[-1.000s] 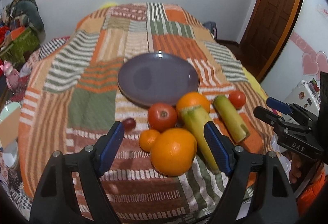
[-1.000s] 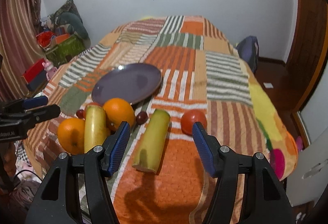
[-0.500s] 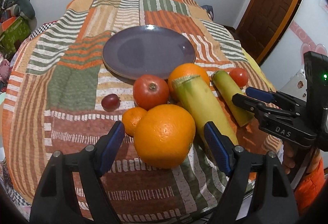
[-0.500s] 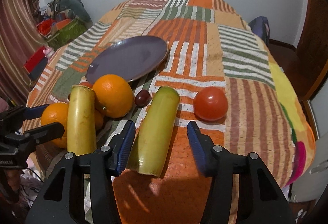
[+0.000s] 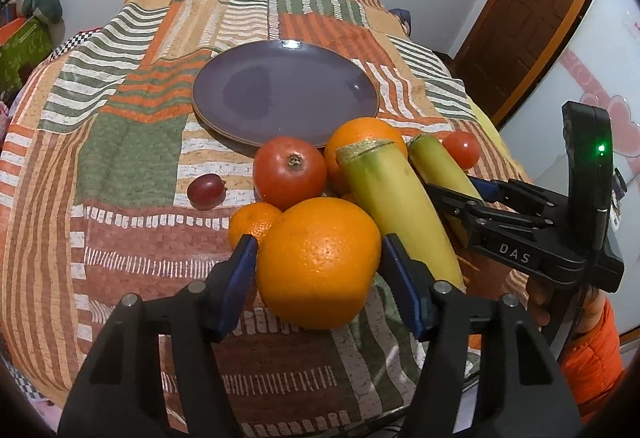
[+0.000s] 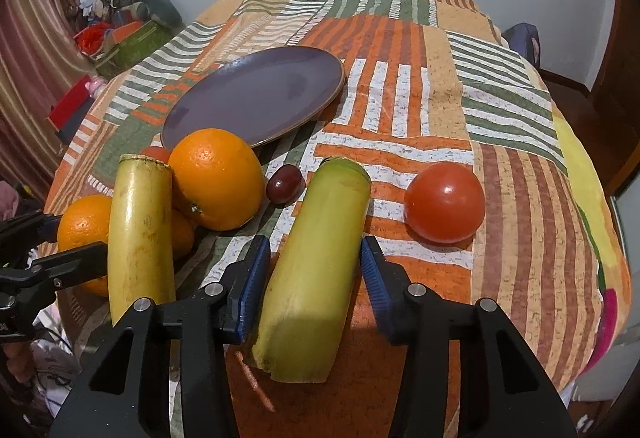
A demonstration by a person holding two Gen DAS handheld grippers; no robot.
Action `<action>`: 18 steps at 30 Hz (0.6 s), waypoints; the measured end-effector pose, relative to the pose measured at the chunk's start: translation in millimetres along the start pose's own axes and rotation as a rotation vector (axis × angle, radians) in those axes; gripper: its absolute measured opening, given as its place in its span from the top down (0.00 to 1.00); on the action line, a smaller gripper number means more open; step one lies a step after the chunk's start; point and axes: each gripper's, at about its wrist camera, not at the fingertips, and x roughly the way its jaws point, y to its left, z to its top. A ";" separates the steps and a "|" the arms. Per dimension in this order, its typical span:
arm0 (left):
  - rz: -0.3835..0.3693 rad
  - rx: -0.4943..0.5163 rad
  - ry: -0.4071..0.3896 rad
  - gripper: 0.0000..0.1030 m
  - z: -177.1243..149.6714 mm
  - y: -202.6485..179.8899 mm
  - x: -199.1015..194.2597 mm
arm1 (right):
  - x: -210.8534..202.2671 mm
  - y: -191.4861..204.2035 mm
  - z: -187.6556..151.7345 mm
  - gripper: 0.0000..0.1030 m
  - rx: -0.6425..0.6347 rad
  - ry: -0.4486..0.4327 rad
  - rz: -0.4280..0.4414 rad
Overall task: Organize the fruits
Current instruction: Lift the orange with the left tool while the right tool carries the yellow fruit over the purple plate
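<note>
A purple plate (image 5: 286, 89) lies empty on the patchwork cloth; it also shows in the right wrist view (image 6: 256, 95). My left gripper (image 5: 318, 262) is open with its pads on either side of a large orange (image 5: 318, 262), close to its skin. My right gripper (image 6: 314, 270) is open around a yellow-green banana piece (image 6: 316, 258), with small gaps on both sides. Near them lie a second banana piece (image 6: 140, 230), another orange (image 6: 216, 177), a mandarin (image 5: 252, 222), two tomatoes (image 5: 290, 171) (image 6: 444, 207) and two grapes (image 5: 206, 189) (image 6: 284, 183).
The cloth-covered table (image 5: 132, 141) drops away at its near and right edges. A wooden door (image 5: 524, 17) stands at the far right. Boxes and clutter (image 6: 120, 33) sit on the floor to the left.
Both grippers have moved forward and down. The left now straddles the large orange and the right straddles the banana piece. Both jaws have narrowed a little.
</note>
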 end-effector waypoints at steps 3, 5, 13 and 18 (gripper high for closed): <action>0.014 0.014 -0.003 0.39 -0.8 -2.1 -1.7 | -4.6 2.3 -1.4 0.66 -0.013 0.003 0.006; 0.021 0.025 -0.006 0.40 -1.1 -3.5 -2.6 | -7.4 4.0 -4.0 0.67 -0.023 0.012 0.003; 0.020 0.018 -0.011 0.40 -1.7 0.1 -7.4 | -3.7 2.2 -2.5 0.67 -0.025 0.054 0.005; 0.027 0.011 -0.034 0.40 -0.2 1.9 -16.4 | 4.3 2.3 -0.9 0.68 -0.002 0.047 0.006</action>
